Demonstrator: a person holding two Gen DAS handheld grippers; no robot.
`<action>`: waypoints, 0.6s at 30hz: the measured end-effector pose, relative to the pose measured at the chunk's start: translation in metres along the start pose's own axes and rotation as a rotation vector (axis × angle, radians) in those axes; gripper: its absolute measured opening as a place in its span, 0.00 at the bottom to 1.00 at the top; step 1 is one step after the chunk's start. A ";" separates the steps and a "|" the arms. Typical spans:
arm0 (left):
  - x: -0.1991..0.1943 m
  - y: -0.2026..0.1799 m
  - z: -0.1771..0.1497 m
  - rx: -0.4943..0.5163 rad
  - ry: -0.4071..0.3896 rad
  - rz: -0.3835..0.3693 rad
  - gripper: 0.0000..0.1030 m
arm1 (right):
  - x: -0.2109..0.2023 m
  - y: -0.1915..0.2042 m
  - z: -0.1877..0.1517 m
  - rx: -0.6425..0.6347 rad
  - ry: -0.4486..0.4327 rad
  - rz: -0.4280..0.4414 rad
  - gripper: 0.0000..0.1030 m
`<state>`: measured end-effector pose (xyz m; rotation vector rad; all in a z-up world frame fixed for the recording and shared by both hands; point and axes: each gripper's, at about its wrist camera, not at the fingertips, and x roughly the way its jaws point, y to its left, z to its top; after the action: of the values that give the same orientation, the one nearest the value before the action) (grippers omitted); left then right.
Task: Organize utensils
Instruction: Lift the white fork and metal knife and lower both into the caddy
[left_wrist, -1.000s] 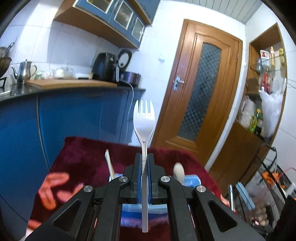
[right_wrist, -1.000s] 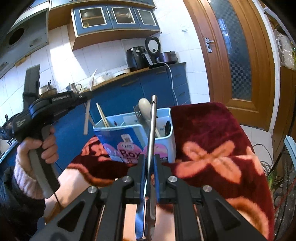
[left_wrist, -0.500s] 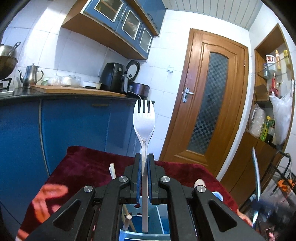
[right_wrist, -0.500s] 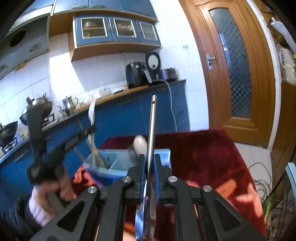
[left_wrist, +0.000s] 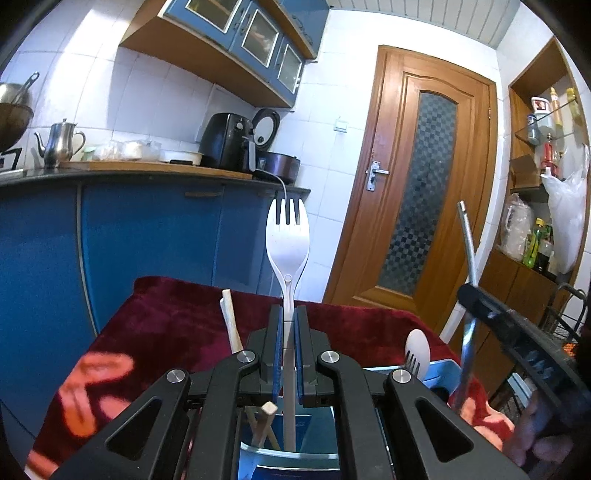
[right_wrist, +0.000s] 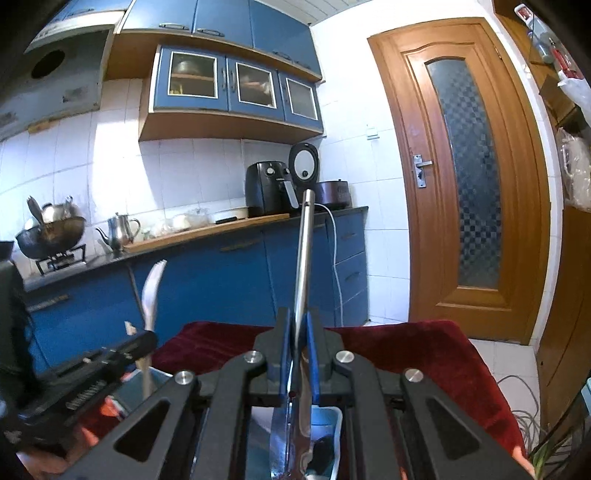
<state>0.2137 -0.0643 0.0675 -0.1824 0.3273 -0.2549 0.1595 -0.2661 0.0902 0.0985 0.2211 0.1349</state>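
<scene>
Moved: both claws now lower over the blue plastic utensil box (left_wrist: 439, 373), box nearly underneath.
Box: wooden chopsticks (left_wrist: 232, 325), metal fork, pale spoon (left_wrist: 418, 343) standing inside.
Left claw (left_wrist: 289, 354): clamped on white plastic fork (left_wrist: 289, 243), upright, tines up.
Right claw (right_wrist: 297, 354): clenched on steel knife (right_wrist: 303, 258), handle up, blade down.

left gripper (left_wrist: 287, 321) clamped on upright white plastic fork (left_wrist: 287, 236) | lower handle end inside light-blue plastic utensil box (left_wrist: 317, 435) | box on dark-red patterned cloth (left_wrist: 177, 325)
</scene>
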 end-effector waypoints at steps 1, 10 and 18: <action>0.000 0.000 -0.001 -0.001 0.001 0.000 0.05 | 0.002 0.000 -0.002 -0.007 -0.002 -0.003 0.10; 0.003 -0.002 -0.005 0.006 0.019 -0.004 0.05 | 0.008 0.000 -0.005 -0.031 -0.009 -0.017 0.10; 0.009 -0.004 -0.008 0.009 0.058 -0.012 0.05 | 0.007 0.000 -0.018 -0.039 0.060 -0.008 0.10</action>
<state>0.2183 -0.0717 0.0587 -0.1687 0.3824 -0.2733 0.1625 -0.2634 0.0709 0.0548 0.2781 0.1342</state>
